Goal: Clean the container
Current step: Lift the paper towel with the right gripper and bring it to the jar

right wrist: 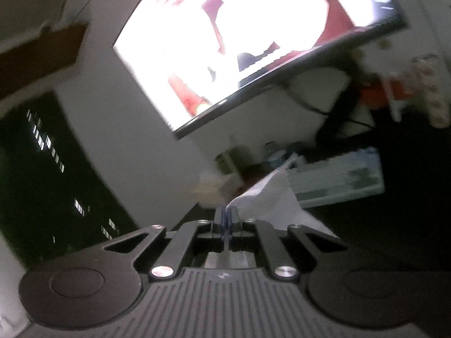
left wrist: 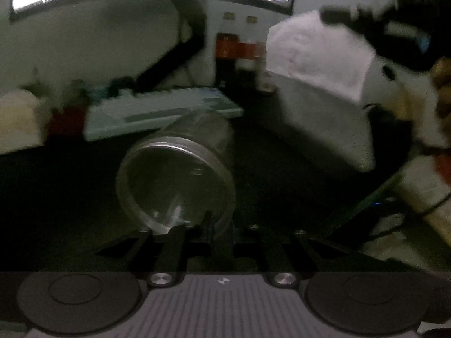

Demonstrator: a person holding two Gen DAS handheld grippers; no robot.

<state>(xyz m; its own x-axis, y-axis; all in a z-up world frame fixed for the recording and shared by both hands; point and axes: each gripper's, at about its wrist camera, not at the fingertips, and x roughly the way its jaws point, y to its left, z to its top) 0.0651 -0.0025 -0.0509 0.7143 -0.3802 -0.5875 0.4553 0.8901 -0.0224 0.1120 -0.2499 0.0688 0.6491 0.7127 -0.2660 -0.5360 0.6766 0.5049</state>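
A clear, round container (left wrist: 176, 174) lay tipped over the dark counter (left wrist: 56, 191), its long axis running away from the camera and its ringed open mouth facing it, with the left gripper (left wrist: 208, 219) clamped on the lower rim. The right gripper (right wrist: 227, 215) had its jaws together, pinching a soft, crumpled white tissue (right wrist: 270, 200) held in the air, right of the container and in front of a glowing monitor (right wrist: 253, 42)
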